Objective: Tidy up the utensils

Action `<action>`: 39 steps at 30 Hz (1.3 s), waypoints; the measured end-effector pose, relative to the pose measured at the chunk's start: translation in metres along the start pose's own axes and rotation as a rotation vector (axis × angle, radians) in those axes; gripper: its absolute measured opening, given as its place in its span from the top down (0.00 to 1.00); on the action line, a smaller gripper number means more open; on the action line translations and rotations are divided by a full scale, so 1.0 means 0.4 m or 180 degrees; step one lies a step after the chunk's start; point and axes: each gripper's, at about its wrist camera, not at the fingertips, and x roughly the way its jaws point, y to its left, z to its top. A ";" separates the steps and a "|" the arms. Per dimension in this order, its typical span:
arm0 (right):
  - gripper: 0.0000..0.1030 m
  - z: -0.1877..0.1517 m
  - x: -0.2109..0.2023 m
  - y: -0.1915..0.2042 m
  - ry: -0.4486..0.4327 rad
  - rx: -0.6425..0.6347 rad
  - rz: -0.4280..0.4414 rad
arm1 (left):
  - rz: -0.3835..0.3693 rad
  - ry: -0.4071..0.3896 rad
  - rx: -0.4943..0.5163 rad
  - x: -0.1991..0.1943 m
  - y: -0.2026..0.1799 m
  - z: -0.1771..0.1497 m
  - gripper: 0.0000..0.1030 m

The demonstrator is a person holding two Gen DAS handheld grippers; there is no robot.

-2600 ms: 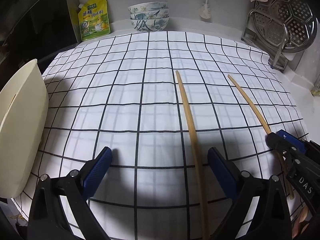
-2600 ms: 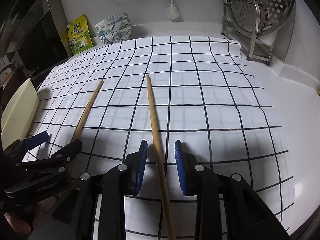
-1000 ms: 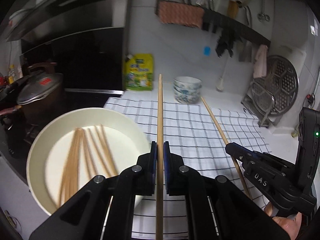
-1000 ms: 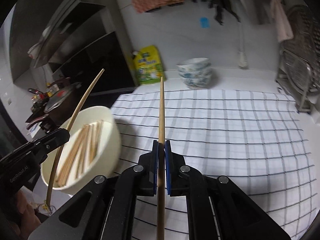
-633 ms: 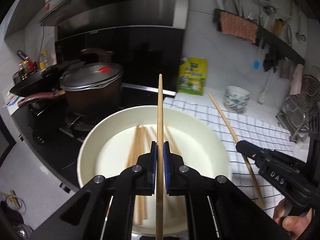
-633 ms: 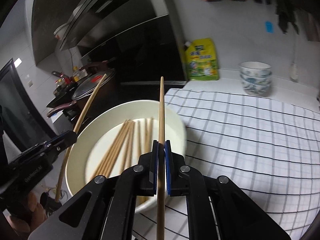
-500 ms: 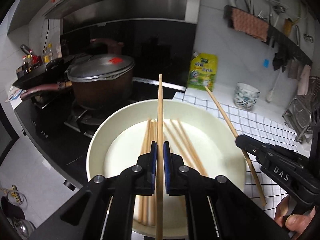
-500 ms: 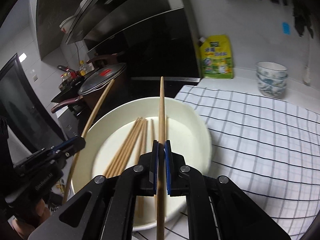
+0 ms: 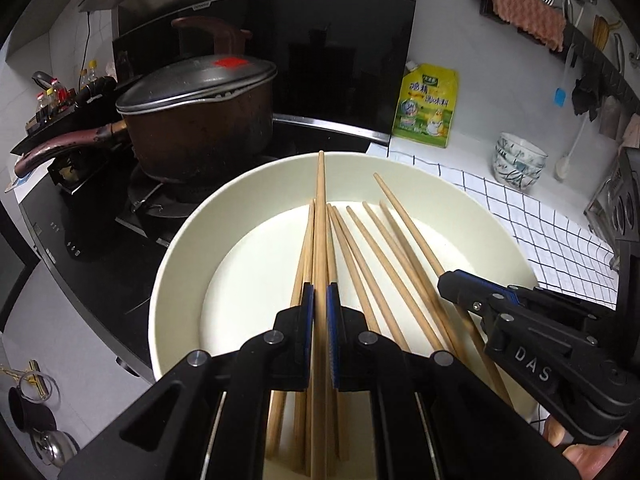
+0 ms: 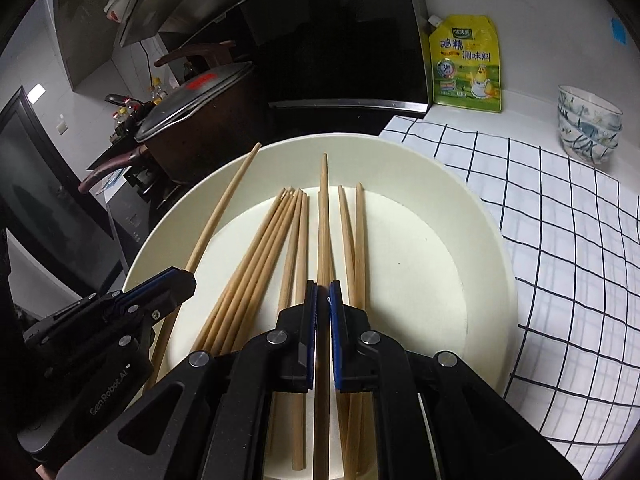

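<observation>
beside the dark stove (image 9: 120, 216) sits a cream bowl (image 9: 180, 264) of loose chopsticks (image 9: 360, 248); from the left wrist, the left gripper (image 9: 317, 300) clamps one chopstick (image 9: 320, 208) above it. from the right wrist, the right gripper (image 10: 323, 300) pinches another chopstick (image 10: 323, 216) over the same bowl.

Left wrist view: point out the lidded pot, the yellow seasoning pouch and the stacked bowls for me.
lidded pot (image 9: 200, 120): left wrist view, on its dark side wall.
yellow seasoning pouch (image 9: 427, 106): left wrist view, middle of its printed front.
stacked bowls (image 9: 518, 162): left wrist view, patterned outer side.
</observation>
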 end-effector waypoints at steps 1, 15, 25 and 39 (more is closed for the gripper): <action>0.94 0.000 0.002 -0.002 0.0010 0.0003 0.0001 | 0.0010 0.0010 0.0002 0.004 0.000 0.000 0.93; 0.80 -0.021 -0.054 -0.028 -0.0174 0.0056 -0.0068 | 0.0244 -0.0120 -0.0166 -0.040 0.036 -0.014 0.33; 0.72 -0.041 -0.098 -0.013 -0.0262 0.0015 -0.0077 | 0.0238 -0.0137 -0.0184 -0.071 0.035 -0.033 0.30; 0.60 -0.068 -0.149 -0.002 -0.0357 -0.0015 -0.0111 | 0.0282 -0.0255 -0.0137 -0.125 0.019 -0.045 0.20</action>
